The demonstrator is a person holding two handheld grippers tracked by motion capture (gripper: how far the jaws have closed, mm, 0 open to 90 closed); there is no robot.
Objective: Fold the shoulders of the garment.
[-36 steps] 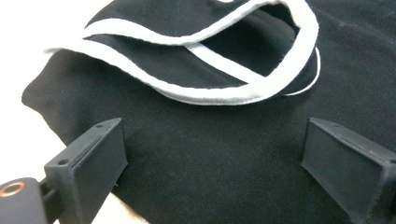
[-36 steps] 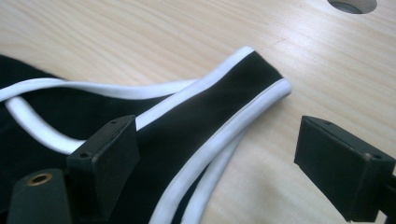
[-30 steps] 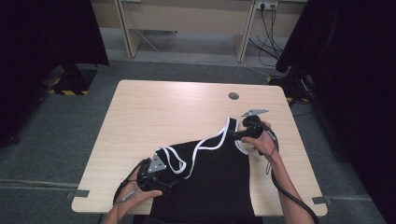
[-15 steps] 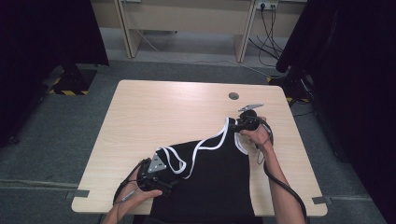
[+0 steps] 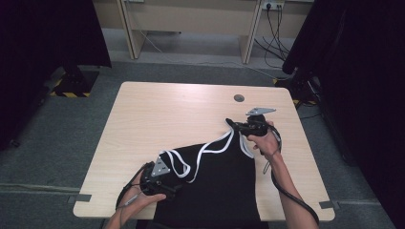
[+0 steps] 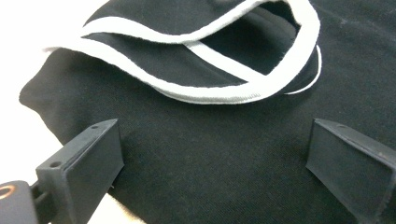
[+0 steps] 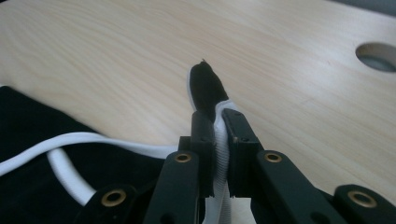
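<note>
A black sleeveless garment point(image 5: 217, 191) with white trim lies on the near half of the wooden table point(image 5: 181, 109). My right gripper point(image 5: 232, 125) is shut on the garment's upper strap point(image 7: 205, 88). Its jaws have just been closing, and the white-edged cloth is pinched between the pads while the strap tip sticks out past them. My right gripper point(image 7: 217, 119) holds that strap slightly off the wood. My left gripper point(image 5: 175, 186) is at the garment's near left corner. In the left gripper view my left gripper point(image 6: 215, 135) is open, jaws wide apart over black cloth point(image 6: 210, 158) just below a white-trimmed opening point(image 6: 261, 88).
A round cable hole point(image 5: 239, 98) lies in the table's far right part, near the right gripper point(image 7: 378, 56). Bare wood stretches across the far and left parts. Dark curtains point(image 5: 47, 38) flank the table, and desk legs with cables point(image 5: 272, 28) stand behind it.
The right gripper has closed on the strap and lifted it a little, drawing the white trim taut. The left gripper has stayed where it was.
</note>
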